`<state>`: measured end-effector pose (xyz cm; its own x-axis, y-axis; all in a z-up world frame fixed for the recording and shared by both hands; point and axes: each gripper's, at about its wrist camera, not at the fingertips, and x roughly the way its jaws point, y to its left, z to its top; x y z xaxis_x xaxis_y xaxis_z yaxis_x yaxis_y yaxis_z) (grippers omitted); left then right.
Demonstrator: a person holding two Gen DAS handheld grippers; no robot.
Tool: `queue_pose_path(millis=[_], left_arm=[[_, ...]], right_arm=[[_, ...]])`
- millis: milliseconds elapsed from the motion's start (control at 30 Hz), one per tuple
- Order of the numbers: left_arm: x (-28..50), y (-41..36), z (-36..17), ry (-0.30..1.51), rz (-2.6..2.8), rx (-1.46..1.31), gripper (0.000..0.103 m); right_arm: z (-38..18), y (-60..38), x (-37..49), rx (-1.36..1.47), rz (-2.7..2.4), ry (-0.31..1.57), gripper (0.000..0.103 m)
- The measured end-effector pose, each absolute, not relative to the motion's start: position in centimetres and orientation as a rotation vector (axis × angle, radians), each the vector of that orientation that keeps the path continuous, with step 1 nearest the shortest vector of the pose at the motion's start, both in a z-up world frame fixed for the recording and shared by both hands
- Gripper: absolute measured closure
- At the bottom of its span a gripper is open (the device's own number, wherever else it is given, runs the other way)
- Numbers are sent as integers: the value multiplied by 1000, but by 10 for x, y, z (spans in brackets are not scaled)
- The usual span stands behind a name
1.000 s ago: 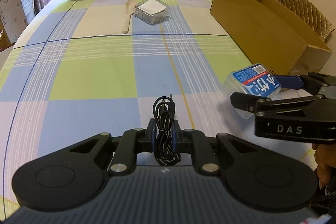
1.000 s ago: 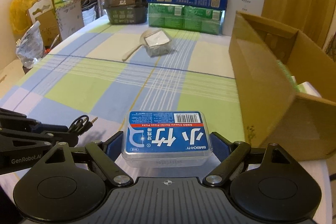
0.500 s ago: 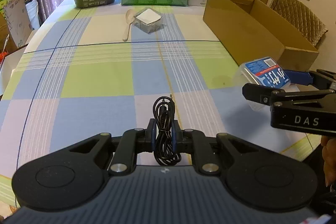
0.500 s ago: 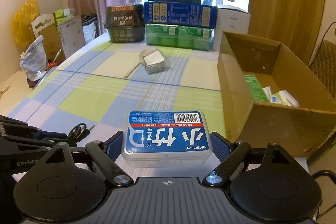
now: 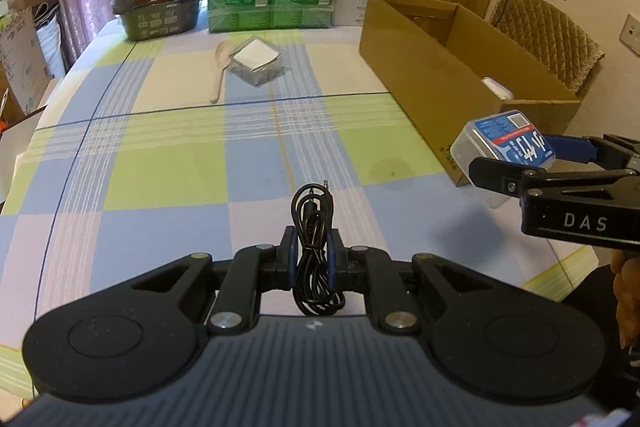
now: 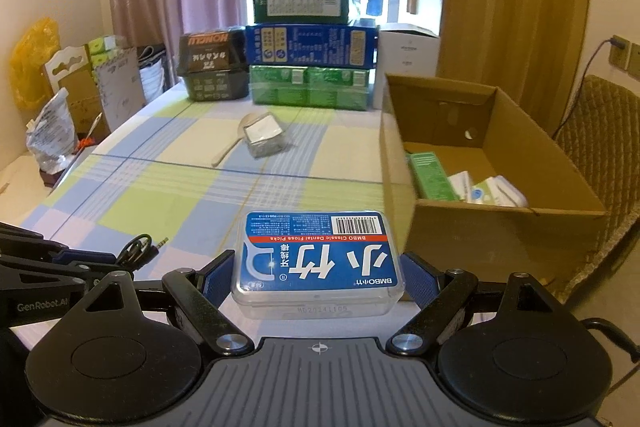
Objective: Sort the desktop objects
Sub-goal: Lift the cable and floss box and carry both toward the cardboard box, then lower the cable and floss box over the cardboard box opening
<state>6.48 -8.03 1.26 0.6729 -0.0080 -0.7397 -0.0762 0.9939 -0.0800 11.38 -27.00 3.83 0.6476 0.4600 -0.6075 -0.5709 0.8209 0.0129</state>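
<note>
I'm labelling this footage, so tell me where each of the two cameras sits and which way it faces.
Left wrist: on the left gripper, facing along the checked tablecloth; its own fingers clamp a coiled black audio cable; the right gripper and a hand enter at right.
Right wrist: on the right gripper, facing the same way; it clamps a clear dental floss pick box with a blue label; the left gripper shows at left.
Shared: the open brown cardboard box, spoon, stacked packages.

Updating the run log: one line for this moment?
left gripper: shut on cable | right gripper: shut on floss box | cardboard box: right
</note>
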Motion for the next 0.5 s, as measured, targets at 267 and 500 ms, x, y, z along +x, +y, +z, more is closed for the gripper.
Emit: queue_pose_path(millis=[267, 500], left_arm=[[84, -105, 27, 811, -21, -101, 92], [103, -134, 40, 786, -79, -94, 92]], right_arm=[[48, -303, 124, -159, 509, 626, 20], [56, -336, 138, -115, 436, 641, 20]])
